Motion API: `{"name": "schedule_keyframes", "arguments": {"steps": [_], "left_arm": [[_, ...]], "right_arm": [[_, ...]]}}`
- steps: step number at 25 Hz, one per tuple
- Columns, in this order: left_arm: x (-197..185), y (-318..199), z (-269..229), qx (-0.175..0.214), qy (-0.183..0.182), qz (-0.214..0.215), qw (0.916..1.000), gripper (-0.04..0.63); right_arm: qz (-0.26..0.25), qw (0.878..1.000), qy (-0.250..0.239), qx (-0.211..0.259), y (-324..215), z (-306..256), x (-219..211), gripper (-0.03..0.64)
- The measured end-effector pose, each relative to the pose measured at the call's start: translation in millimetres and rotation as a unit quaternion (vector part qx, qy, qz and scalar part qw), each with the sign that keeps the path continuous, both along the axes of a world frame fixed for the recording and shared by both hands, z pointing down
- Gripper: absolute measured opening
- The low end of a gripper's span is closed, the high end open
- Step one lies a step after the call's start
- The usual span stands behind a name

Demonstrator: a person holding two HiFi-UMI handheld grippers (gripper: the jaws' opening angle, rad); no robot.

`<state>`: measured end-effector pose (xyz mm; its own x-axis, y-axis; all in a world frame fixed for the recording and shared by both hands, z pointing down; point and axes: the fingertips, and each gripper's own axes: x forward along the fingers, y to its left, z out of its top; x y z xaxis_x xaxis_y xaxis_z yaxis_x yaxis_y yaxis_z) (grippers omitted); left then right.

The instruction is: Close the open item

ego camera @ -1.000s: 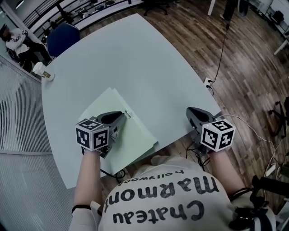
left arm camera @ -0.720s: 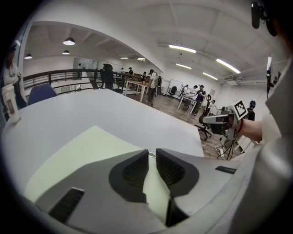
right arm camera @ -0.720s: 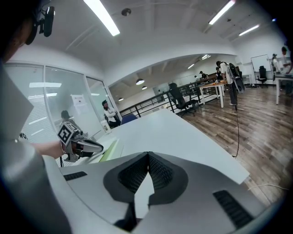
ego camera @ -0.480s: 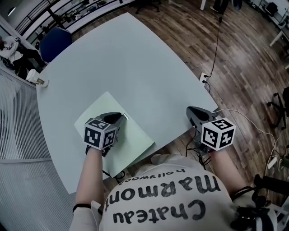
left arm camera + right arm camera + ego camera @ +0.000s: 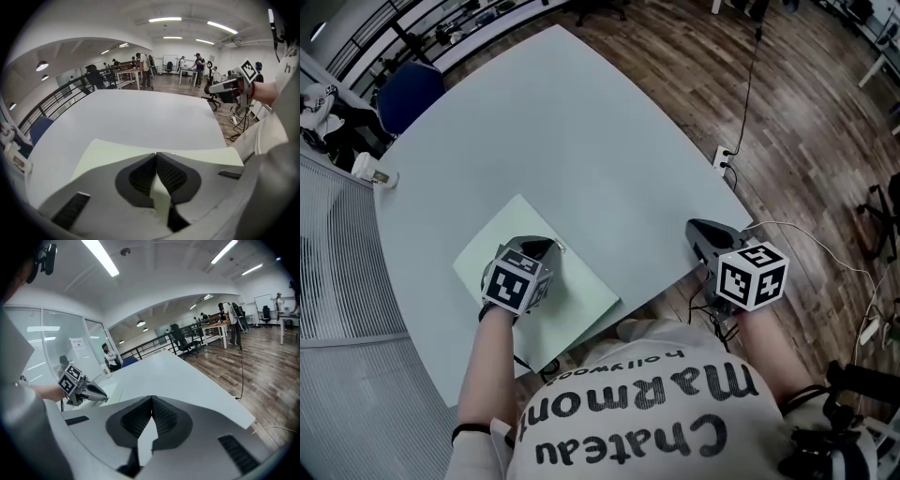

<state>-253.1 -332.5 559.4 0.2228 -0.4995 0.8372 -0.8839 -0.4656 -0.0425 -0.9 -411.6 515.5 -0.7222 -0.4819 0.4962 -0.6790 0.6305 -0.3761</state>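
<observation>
I see the folder (image 5: 579, 294) lying lower left on the tabletop (image 5: 581, 141), my left gripper (image 5: 551, 247) over it and my right gripper (image 5: 692, 228) lower right at the tabletop's edge.

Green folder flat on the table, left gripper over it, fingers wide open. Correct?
Not quite. The green folder does lie flat on the table with the left gripper over it, but the fingers are shut, not wide open. The left gripper view shows their tips meeting.
</observation>
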Motion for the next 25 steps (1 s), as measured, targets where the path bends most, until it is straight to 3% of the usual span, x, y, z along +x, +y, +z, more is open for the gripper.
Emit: {"name": "schedule_keyframes", "arguments": {"steps": [5,9,16,25], "left_arm": [[2.4,-2.2,9.6,-0.041,-0.03,0.037,0.998,0.006],[2.4,-5.3,11.4,-0.062,-0.016,0.028,0.9975,0.009],[0.3,-7.1,13.4,-0.094,-0.036,0.019,0.9947,0.009],[11.7,-3.9,12.1,-0.085,-0.072,0.012,0.9937,0.011]], "right_arm": [[-0.002,1.0,-0.002,-0.003,-1.4,6.7,-2.9,0.0],[-0.003,1.0,-0.006,-0.009,-0.6,11.8,-7.0,0.0],[-0.011,0.999,-0.014,-0.028,9.1,25.3,-12.5,0.0],[-0.015,0.998,-0.028,-0.045,24.0,34.2,-4.8,0.0]]}}
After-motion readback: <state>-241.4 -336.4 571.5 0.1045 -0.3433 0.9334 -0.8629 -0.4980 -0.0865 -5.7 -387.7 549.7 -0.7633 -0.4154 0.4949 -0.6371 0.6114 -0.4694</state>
